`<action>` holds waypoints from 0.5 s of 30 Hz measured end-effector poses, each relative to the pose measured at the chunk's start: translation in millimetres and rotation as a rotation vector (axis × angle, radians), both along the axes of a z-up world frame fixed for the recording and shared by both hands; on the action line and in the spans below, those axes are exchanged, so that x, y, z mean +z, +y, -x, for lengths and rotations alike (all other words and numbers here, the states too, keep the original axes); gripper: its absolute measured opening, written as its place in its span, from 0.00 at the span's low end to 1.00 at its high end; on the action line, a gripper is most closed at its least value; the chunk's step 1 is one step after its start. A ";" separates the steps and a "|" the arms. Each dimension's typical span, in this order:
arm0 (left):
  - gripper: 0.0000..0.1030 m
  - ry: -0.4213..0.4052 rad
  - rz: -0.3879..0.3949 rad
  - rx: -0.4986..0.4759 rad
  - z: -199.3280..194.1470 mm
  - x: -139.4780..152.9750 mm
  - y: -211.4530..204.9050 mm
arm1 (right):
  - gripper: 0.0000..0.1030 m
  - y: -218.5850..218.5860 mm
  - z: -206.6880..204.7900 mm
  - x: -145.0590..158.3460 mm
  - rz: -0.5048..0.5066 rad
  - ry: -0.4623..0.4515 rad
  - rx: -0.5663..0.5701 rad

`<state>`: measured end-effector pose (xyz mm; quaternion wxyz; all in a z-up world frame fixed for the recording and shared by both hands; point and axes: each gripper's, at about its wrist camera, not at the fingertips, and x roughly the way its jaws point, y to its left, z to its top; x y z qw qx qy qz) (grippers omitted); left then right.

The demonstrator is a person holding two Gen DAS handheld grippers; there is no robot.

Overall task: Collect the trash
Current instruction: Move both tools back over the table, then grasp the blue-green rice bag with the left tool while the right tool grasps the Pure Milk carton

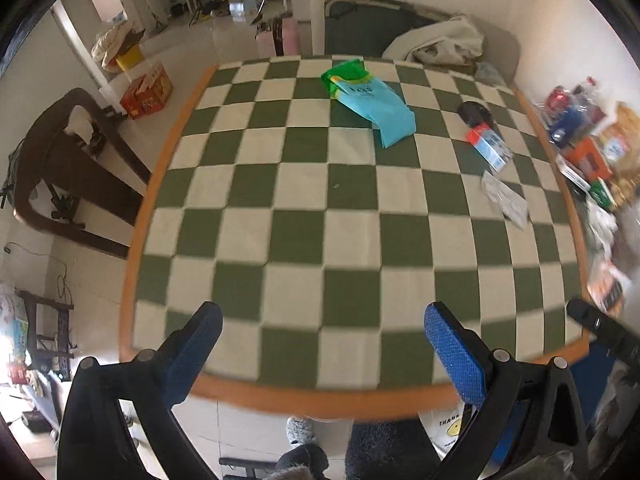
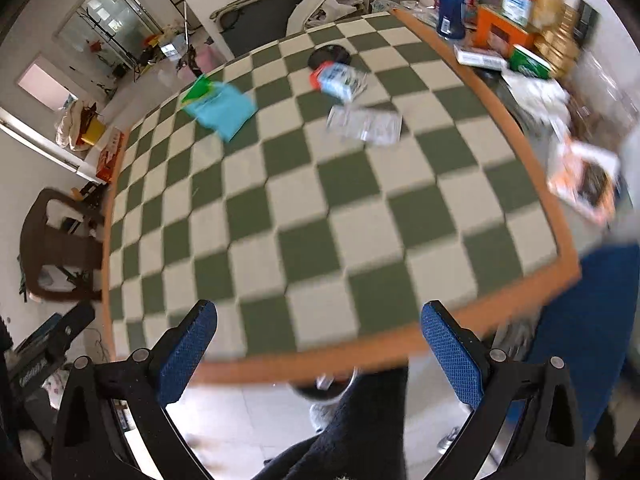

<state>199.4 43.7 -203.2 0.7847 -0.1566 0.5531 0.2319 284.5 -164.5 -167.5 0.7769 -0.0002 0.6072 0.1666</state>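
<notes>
Both held above the near edge of the checkered table (image 1: 280, 216): left gripper (image 1: 324, 344) and right gripper (image 2: 320, 340), jaws spread wide, nothing between the blue pads. Toward the far edge, a turquoise and green packet (image 1: 370, 100), lying flat, long axis running diagonally, green end toward the far side. Nearer the right edge, a small red and blue carton (image 1: 490, 144) on its side beside a black round lid (image 1: 474, 112), then a crumpled clear wrapper (image 1: 504, 198) closer in. Green and cream squares, orange rim. Cluttered room beyond: brown chair (image 1: 68, 168) at left, boxes and bottles past the right edge.
</notes>
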 end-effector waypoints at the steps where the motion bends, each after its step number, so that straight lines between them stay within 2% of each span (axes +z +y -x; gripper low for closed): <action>1: 1.00 0.022 0.011 0.005 -20.7 -7.8 -0.7 | 1.00 3.4 -34.8 -6.6 0.008 0.015 0.005; 5: 1.00 0.120 -0.006 0.026 -94.1 -39.7 2.2 | 1.00 22.9 -138.4 -32.8 0.033 0.041 0.045; 7: 1.00 0.158 0.007 0.068 -129.9 -57.7 14.2 | 1.00 39.6 -190.9 -50.6 0.068 0.052 0.076; 10: 1.00 0.170 0.069 0.149 -166.9 -71.8 39.8 | 1.00 66.2 -255.6 -77.4 0.119 0.075 0.131; 15: 1.00 0.114 0.217 0.301 -239.2 -82.1 98.2 | 0.97 110.6 -317.2 -118.8 0.193 0.103 0.229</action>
